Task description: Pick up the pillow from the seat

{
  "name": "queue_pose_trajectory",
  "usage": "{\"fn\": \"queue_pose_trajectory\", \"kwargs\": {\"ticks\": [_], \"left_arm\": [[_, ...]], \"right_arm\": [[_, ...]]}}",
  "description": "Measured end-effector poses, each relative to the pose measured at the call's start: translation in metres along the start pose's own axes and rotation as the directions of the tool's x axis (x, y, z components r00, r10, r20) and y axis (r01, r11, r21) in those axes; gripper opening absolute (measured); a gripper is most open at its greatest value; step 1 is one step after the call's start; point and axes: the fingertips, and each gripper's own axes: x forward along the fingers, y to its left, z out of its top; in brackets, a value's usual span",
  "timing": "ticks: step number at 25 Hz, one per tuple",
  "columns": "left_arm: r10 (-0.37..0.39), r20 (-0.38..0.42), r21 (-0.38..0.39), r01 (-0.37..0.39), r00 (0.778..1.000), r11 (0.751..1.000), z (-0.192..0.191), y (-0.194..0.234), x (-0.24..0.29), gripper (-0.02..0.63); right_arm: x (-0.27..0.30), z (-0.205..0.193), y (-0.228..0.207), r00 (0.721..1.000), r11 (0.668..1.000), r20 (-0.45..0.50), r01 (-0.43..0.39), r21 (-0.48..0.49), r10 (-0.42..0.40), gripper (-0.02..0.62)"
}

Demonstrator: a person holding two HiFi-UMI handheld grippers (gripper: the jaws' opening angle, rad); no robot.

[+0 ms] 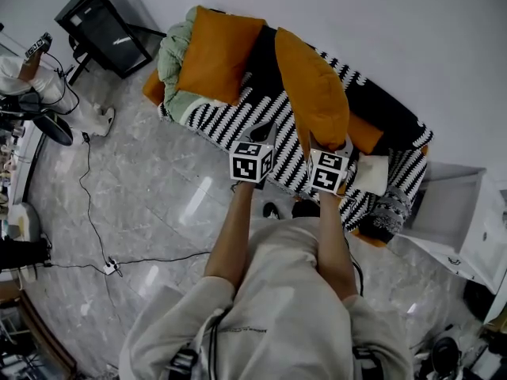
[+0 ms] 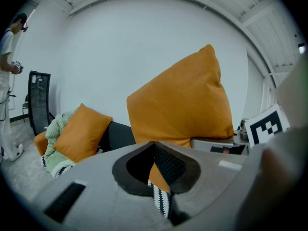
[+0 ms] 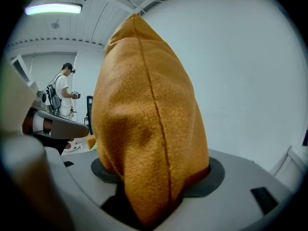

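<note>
An orange pillow [image 1: 313,89] hangs upright above the striped seat [image 1: 214,121], its lower corner pinched in my right gripper [image 1: 329,142]. In the right gripper view the pillow [image 3: 144,119] fills the middle and my right gripper [image 3: 154,196] is shut on its seam end. My left gripper [image 1: 265,133] hovers just left of the pillow, over the seat's front. Its own view shows my left gripper [image 2: 154,146] with tips together and nothing between them, the held pillow [image 2: 183,100] beyond. A second orange pillow [image 1: 215,54] leans at the seat's left end.
A green blanket [image 1: 170,62] is bunched beside the second pillow. A black speaker box [image 1: 103,30] and a person [image 1: 32,77] stand at the far left. Cables [image 1: 111,266] cross the floor. A white cabinet [image 1: 451,204] sits right of the seat.
</note>
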Motion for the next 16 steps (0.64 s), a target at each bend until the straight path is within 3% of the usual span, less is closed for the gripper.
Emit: {"fn": "queue_pose_trajectory", "kwargs": {"ticks": [16], "left_arm": [[0.008, 0.003, -0.018, -0.008, 1.0, 1.0, -0.005, 0.0, 0.001, 0.006]], "right_arm": [[0.0, 0.006, 0.012, 0.999, 0.998, 0.016, -0.033, -0.045, 0.033, 0.327]]}}
